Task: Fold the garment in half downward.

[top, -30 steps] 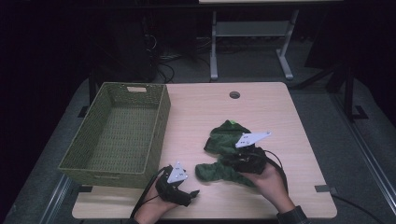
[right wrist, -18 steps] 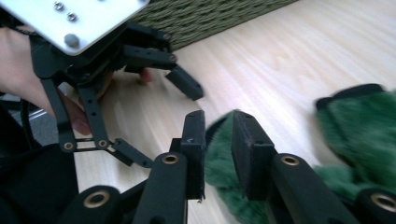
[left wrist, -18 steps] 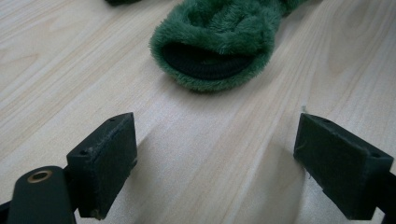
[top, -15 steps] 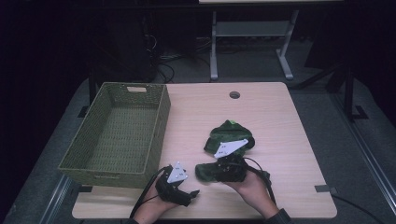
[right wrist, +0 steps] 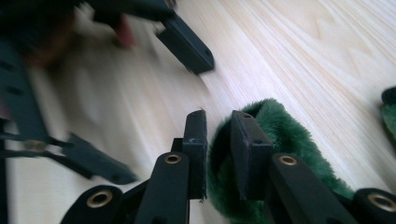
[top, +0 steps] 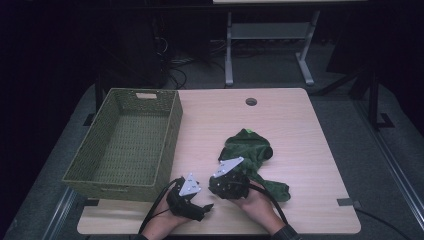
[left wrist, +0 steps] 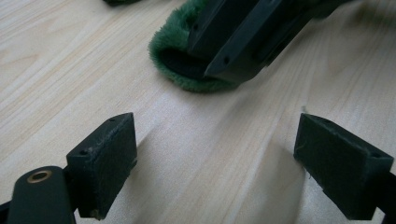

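At the near edge of the pale wooden table, a person's two hands work a pair of black two-jaw tongs side by side. The left gripper rests low over bare tabletop, its jaws standing wide apart with nothing between them; seen from its own camera, the left gripper frames only wood grain, with the other tool's black body just beyond. The right gripper, just beside it and angled toward the left gripper, has its jaws drawn close together on the fuzzy rim of a dark green plush fabric garment; in the right gripper view, the right gripper pinches that furry cuff, one pad inside the dark opening and one outside. The garment lies crumpled on the table's right-of-centre area, spreading away from the hands toward the middle. Further left, a rectangular olive-green woven basket sits on the table's left side, well apart from the cloth. Beyond, a small round hole marks the far edge of the tabletop.
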